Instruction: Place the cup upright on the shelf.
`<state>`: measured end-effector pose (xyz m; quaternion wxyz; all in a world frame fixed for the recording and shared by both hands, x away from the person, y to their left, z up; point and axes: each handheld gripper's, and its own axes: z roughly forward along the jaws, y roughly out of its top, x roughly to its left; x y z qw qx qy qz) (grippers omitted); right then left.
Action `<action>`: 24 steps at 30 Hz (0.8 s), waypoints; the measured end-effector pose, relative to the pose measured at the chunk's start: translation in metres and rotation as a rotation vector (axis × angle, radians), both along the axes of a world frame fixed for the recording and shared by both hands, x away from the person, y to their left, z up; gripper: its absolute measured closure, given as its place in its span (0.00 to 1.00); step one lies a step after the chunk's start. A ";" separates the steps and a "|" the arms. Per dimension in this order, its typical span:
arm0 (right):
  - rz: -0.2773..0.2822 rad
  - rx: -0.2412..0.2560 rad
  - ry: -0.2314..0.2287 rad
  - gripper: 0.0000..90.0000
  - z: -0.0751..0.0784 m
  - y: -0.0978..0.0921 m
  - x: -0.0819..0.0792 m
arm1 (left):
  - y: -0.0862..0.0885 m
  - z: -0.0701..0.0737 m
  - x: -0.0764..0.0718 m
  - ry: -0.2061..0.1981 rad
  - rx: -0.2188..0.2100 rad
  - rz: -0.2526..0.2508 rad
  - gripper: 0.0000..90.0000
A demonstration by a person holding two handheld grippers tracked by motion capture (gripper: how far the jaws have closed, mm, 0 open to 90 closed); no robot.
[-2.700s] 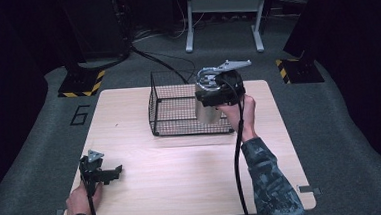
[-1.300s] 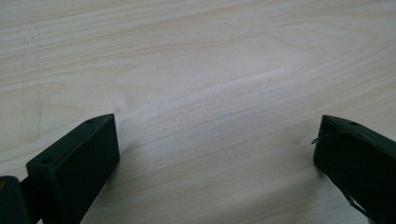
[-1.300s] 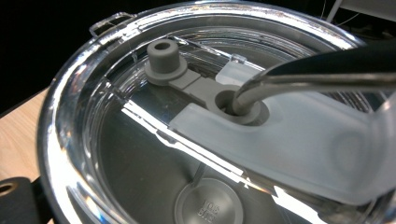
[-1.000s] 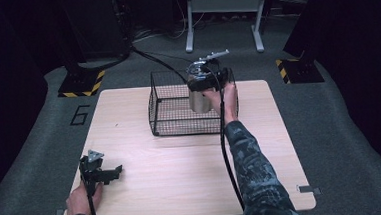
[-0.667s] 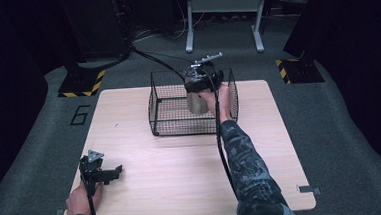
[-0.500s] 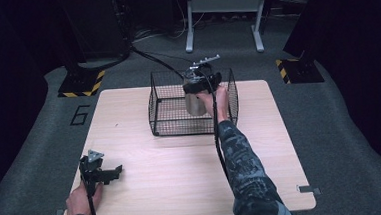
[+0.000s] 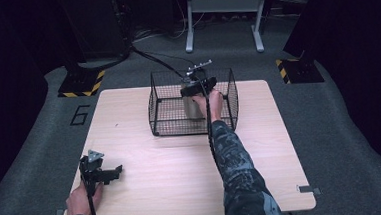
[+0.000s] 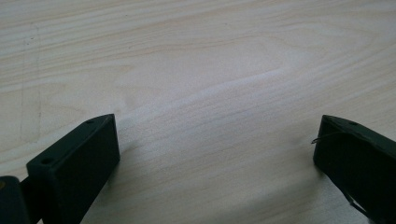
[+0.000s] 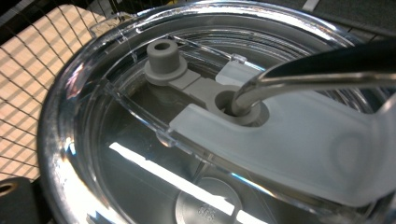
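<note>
Dark floor and black curtains surround a pale wooden table (image 7: 183,178), where a person works with a handheld gripper in each hand. At the table's far side, the right gripper (image 7: 197,87) holds a steel tumbler (image 7: 192,106) inside a black wire basket (image 7: 164,116), the right hand (image 7: 209,104) wrapped behind it. The right gripper view looks straight down on the tumbler's clear plastic lid (image 9: 140,140), its grey slider (image 9: 196,88) and a metal straw (image 9: 299,81) through the opening; the jaws appear closed on the tumbler's upper part, though the grip itself is hidden. Whether the tumbler rests on the basket floor cannot be told. The left gripper (image 7: 98,170) rests at the near left corner, jaws spread wide and empty over bare wood.

Risk lies in the release: if the tumbler is let go while tilted or above the floor, it could tip against the wire wall, and the straw could catch the mesh. The trailing cable (image 7: 211,131) might also snag the basket rim on withdrawal.
</note>
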<state>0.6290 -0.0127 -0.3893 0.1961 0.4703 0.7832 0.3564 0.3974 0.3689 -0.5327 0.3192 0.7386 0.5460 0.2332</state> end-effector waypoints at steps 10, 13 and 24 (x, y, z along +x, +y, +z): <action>0.002 -0.017 -0.007 0.04 -0.016 0.002 0.005 | 0.001 0.001 0.000 0.009 0.008 -0.010 0.00; 0.006 -0.006 -0.019 0.04 -0.021 -0.002 0.003 | 0.000 0.001 0.000 0.009 -0.002 -0.004 0.00; 0.012 0.042 -0.033 0.03 -0.028 -0.017 -0.008 | 0.000 0.000 0.001 0.001 0.005 -0.008 0.00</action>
